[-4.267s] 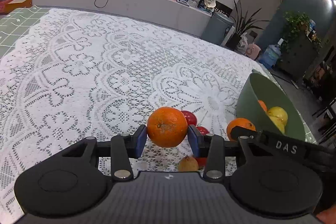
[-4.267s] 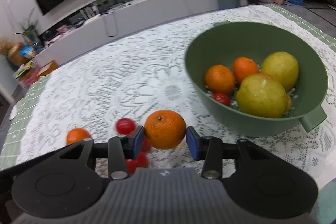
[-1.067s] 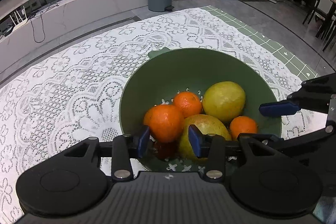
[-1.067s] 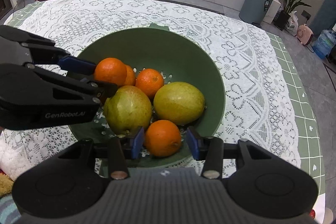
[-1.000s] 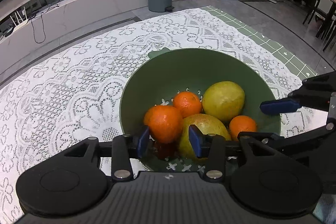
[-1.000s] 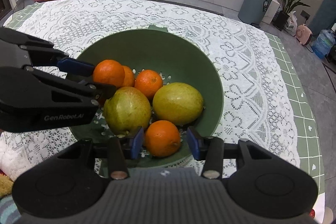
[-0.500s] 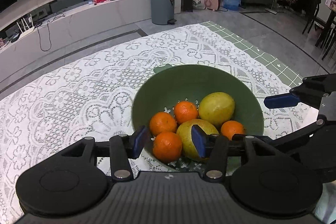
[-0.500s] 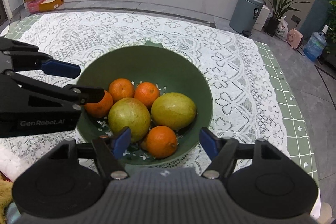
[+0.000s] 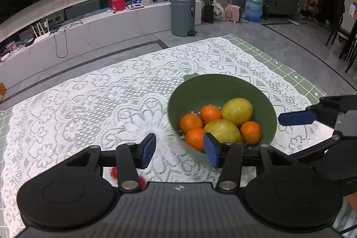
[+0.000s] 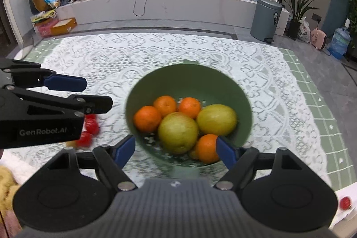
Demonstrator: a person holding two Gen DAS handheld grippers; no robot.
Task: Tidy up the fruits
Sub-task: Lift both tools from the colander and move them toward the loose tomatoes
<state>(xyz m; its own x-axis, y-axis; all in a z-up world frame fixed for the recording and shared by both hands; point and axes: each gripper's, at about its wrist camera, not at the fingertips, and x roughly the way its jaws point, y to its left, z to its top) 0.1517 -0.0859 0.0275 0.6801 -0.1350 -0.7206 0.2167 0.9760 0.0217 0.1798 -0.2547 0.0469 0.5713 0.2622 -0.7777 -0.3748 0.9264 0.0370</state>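
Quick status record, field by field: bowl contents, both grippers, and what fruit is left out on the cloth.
bowl: green bowl on the lace tablecloth
bowl contents: four oranges, two yellow-green fruits
left gripper: open, empty, short of the bowl
right gripper: open, empty, above the bowl's near rim
fruit left out: small red fruits on the cloth, left of the bowl; blurred, count unclear

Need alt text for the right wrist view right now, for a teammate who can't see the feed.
A green bowl on a lace tablecloth holds four oranges and two yellow-green fruits. The open right gripper hovers empty in front of it, with the open left gripper at left above small red fruits on the cloth.
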